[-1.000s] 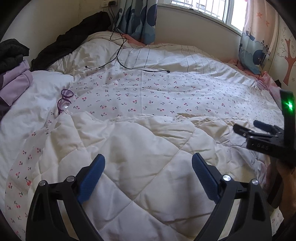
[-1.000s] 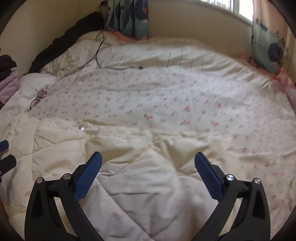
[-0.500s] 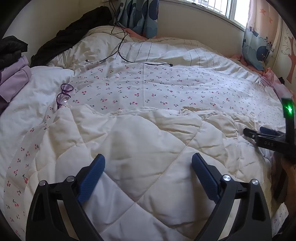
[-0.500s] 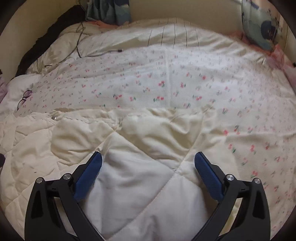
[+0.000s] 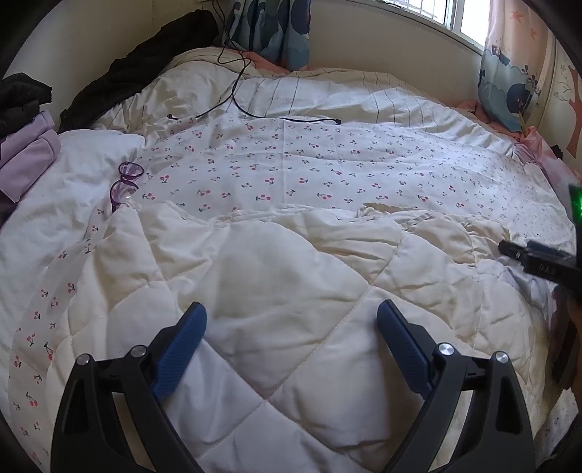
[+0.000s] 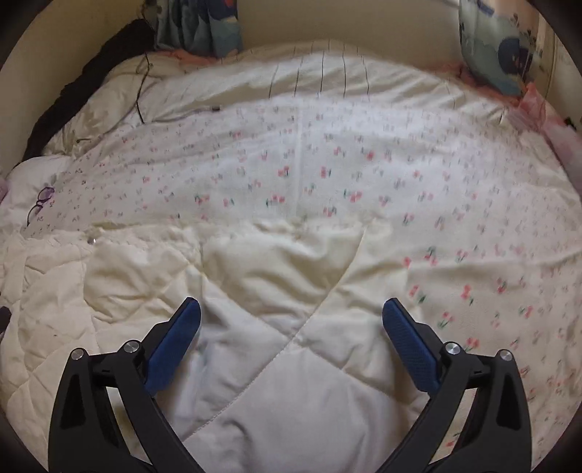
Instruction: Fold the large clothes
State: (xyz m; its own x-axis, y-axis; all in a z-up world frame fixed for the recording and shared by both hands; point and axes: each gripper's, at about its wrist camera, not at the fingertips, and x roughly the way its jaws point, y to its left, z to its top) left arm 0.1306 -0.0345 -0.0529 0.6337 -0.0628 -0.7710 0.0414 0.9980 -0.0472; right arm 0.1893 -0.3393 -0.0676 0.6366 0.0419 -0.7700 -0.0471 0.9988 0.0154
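Note:
A large cream quilted garment point(image 5: 291, 283) lies spread on a bed over a white sheet with small cherry prints point(image 5: 291, 160). It also shows in the right wrist view point(image 6: 254, 291). My left gripper point(image 5: 291, 320) is open and empty, low over the garment's near middle. My right gripper point(image 6: 291, 316) is open and empty, low over the garment's right part near its edge. The right gripper's body shows at the right edge of the left wrist view point(image 5: 542, 262).
Purple glasses point(image 5: 125, 182) lie on the sheet at the left. A black cable point(image 5: 254, 112) runs across the far bedding. Folded lilac clothes point(image 5: 25, 156) and dark clothes point(image 5: 123, 80) sit at the left. Curtains point(image 5: 280, 29) and a wall close off the far side.
Both grippers have moved forward and lower over the cream garment. The right gripper has shifted right towards the garment's edge. Both jaws stay open.

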